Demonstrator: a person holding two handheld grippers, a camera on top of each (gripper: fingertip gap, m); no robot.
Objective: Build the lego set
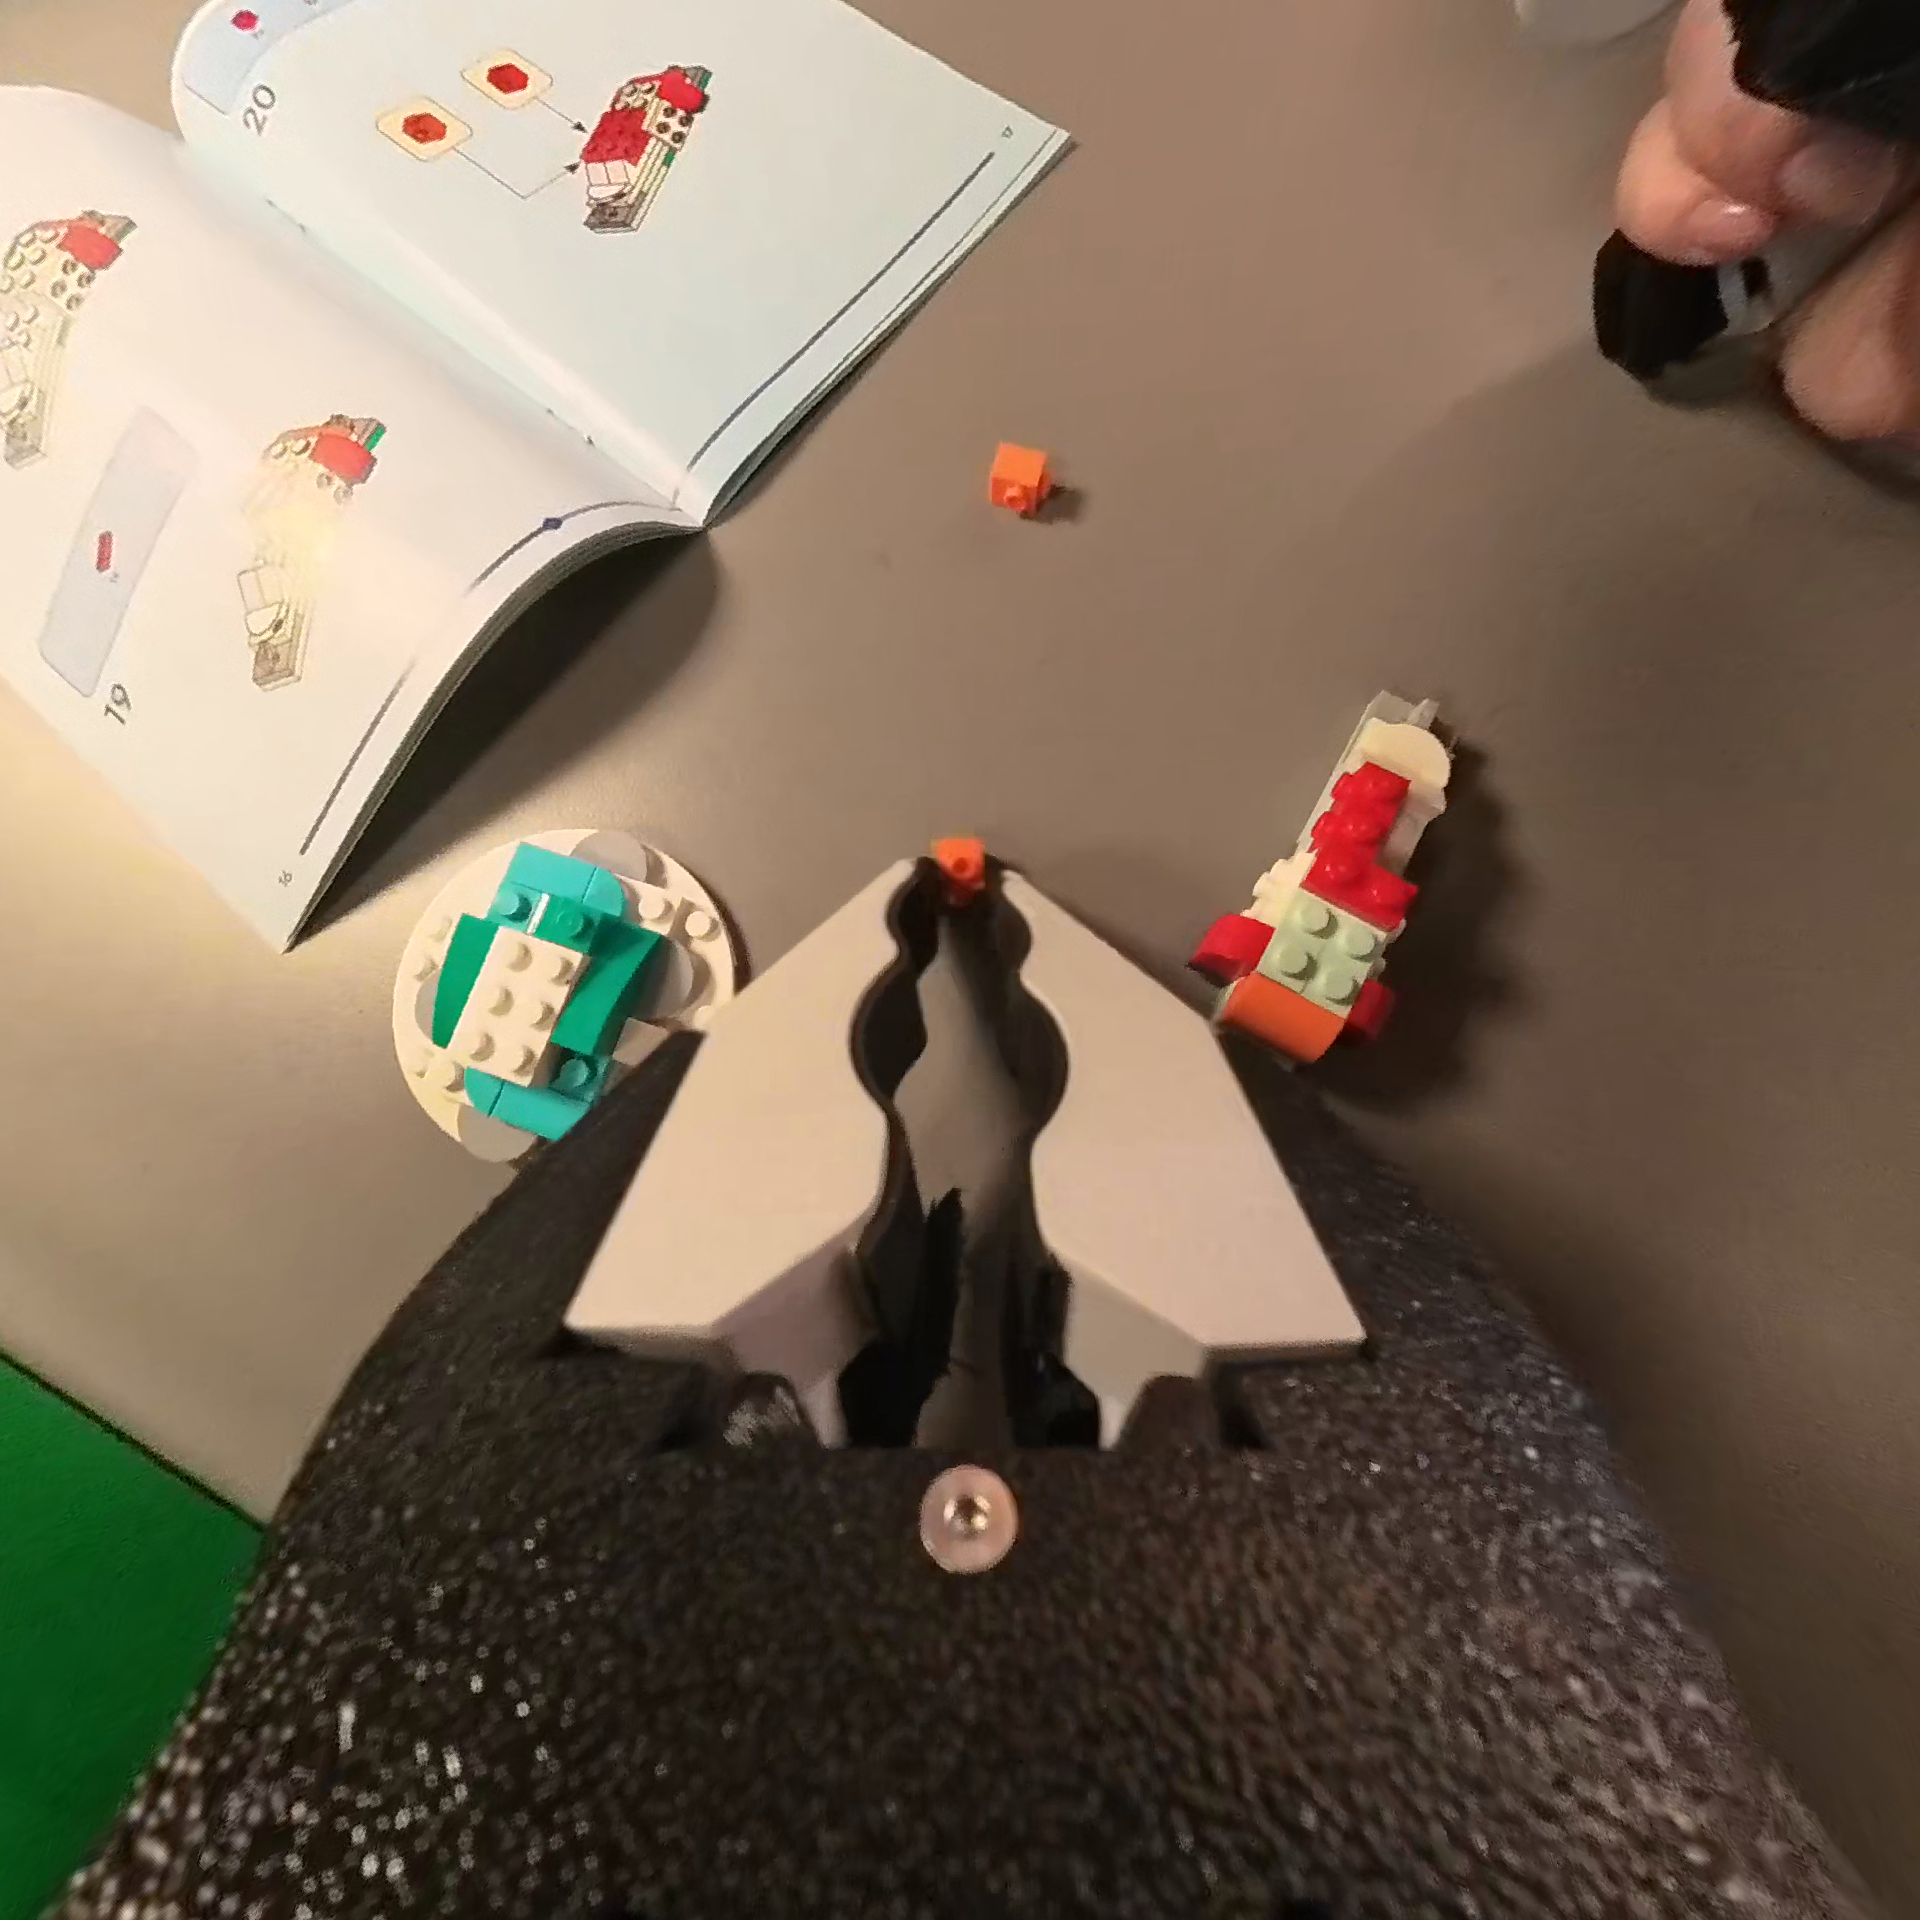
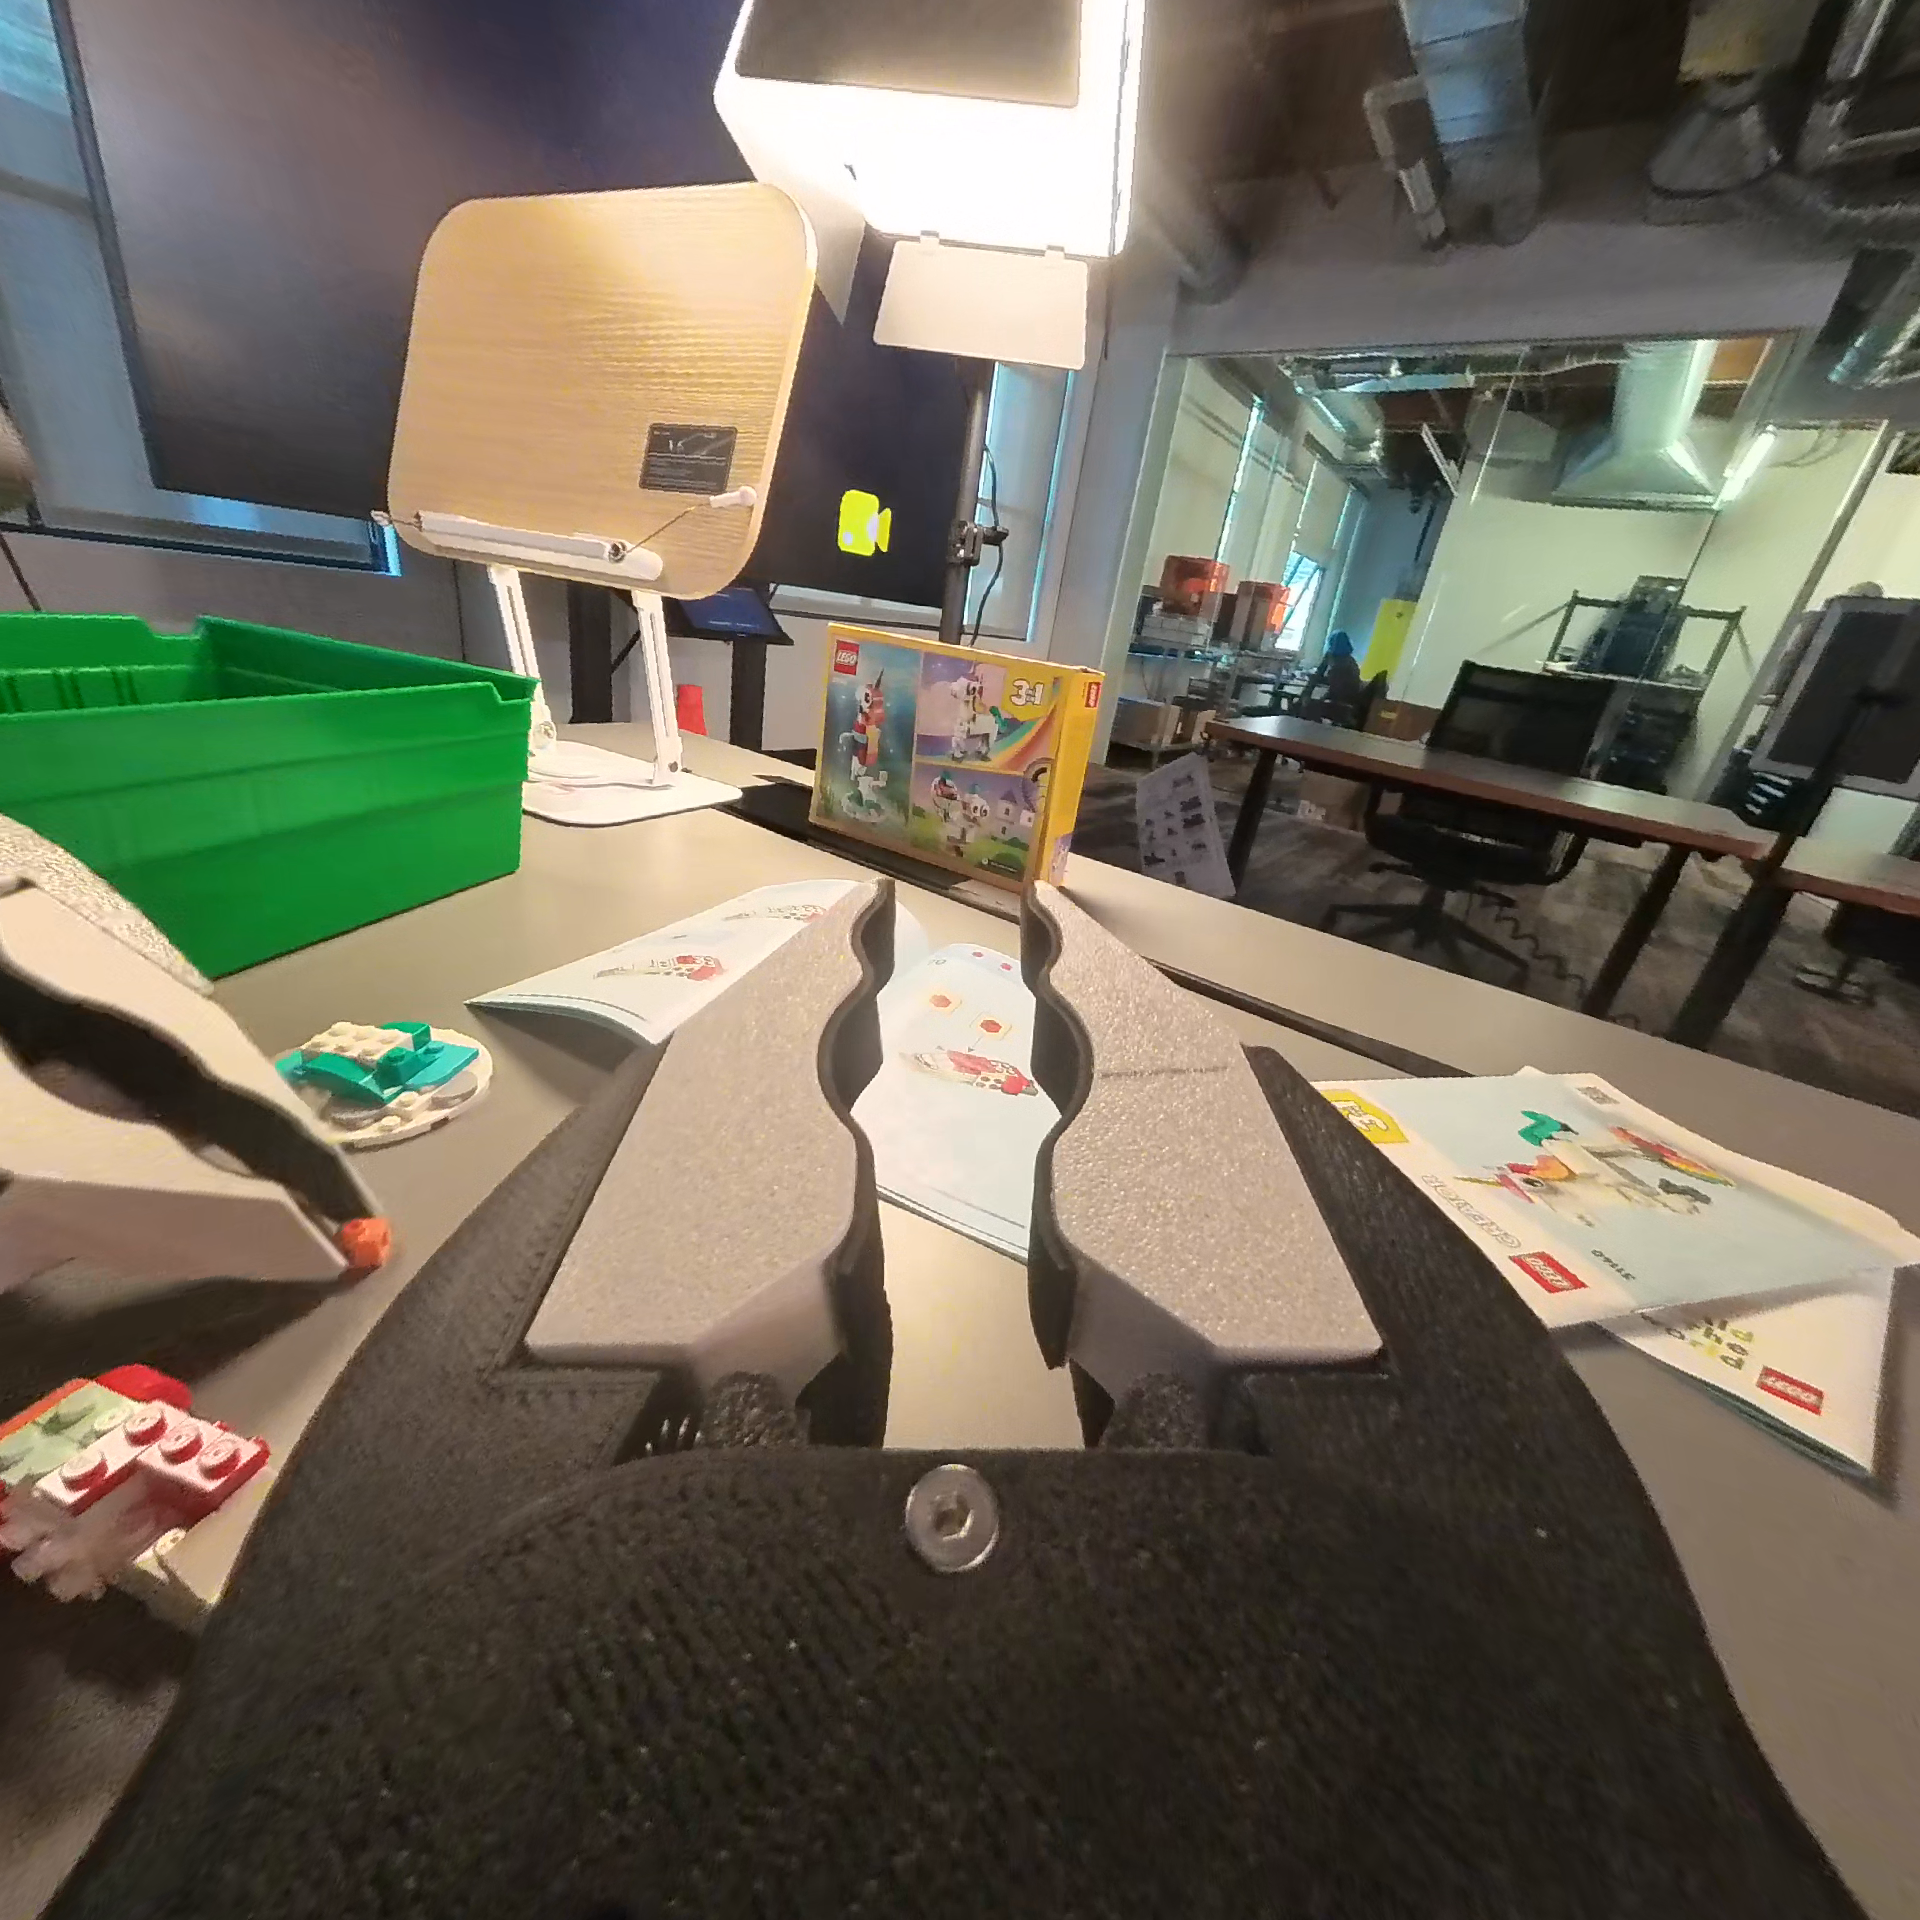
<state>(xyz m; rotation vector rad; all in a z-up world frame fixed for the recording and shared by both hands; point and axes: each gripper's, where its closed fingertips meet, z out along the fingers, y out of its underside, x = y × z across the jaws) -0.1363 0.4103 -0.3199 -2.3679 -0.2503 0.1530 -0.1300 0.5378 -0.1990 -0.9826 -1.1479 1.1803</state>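
Bare grey counter (image 1: 1195, 343) lies open ahead, holding only a loose small orange brick (image 1: 1016, 477). Flanking obstacles: round white plate with teal bricks (image 1: 561, 987) at left, red-and-white brick assembly (image 1: 1330, 894) at right. The open paper instruction booklet (image 1: 436, 364) blocks the far left.

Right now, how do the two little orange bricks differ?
The pinched orange brick sits between the tips of the left gripper, shut on it, while the loose orange brick lies free on the grey table, untouched. The pinched one is close to the red model; the loose one lies farther off, nearer the open booklet. Both look the same small size and colour.
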